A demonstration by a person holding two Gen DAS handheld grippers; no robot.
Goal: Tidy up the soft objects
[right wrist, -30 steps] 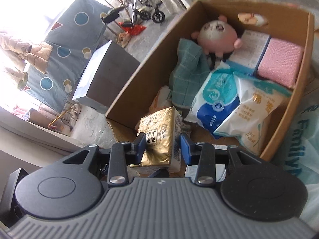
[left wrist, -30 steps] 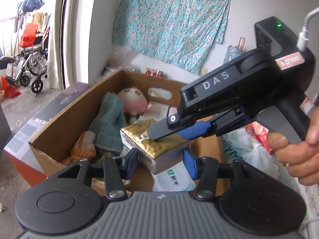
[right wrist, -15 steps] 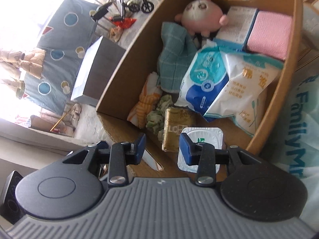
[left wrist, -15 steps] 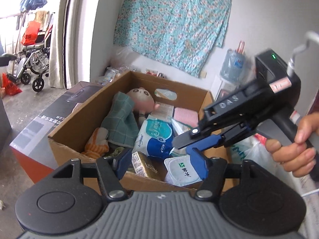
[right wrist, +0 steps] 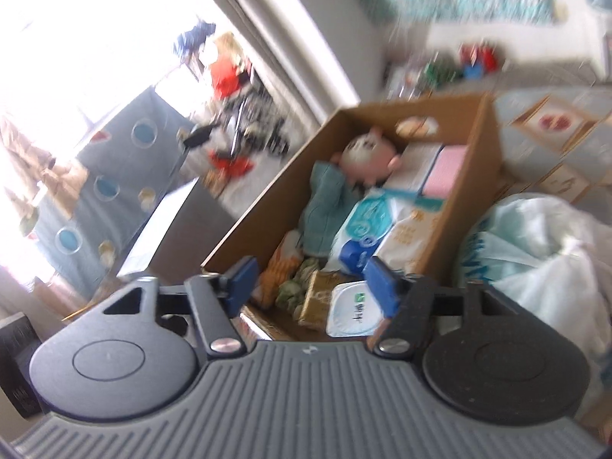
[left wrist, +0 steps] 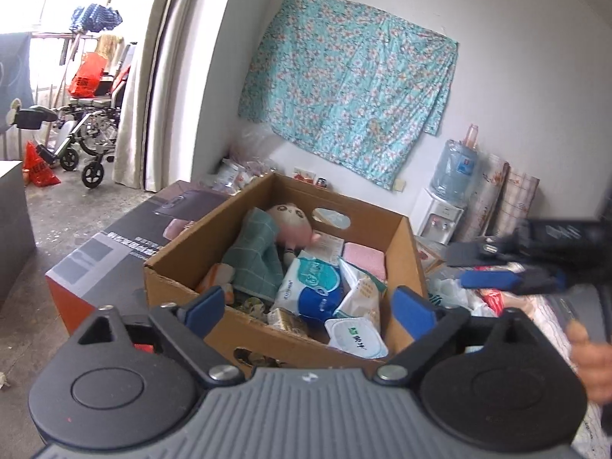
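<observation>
Straight ahead of my left gripper [left wrist: 308,304] sits the cardboard box [left wrist: 179,264], stuffed with the soft things. Its jaws have just been opening and now stand wide apart, nothing between the blue pads, just the box's near wall beyond them. Past the left finger there's a teal checked cloth [left wrist: 254,256] with a pink plush doll [left wrist: 292,223] behind it at the far end. Closer to the tips, a blue-and-white wipes pack [left wrist: 311,287], a gold-wrapped pack [left wrist: 287,319] against the near wall, and a white lidded tub [left wrist: 357,336] just beside it. A pink sponge-like pad [left wrist: 363,256] is off toward the right wall. My right gripper [right wrist: 311,285] has also just been spreading its jaws and they hold nothing; its view is pretty blurry, but the same box lies ahead of it and a pale plastic bag [right wrist: 535,252] sits off to its right, outside the box. From the left camera the right gripper shows out to the right, clear of the box.
</observation>
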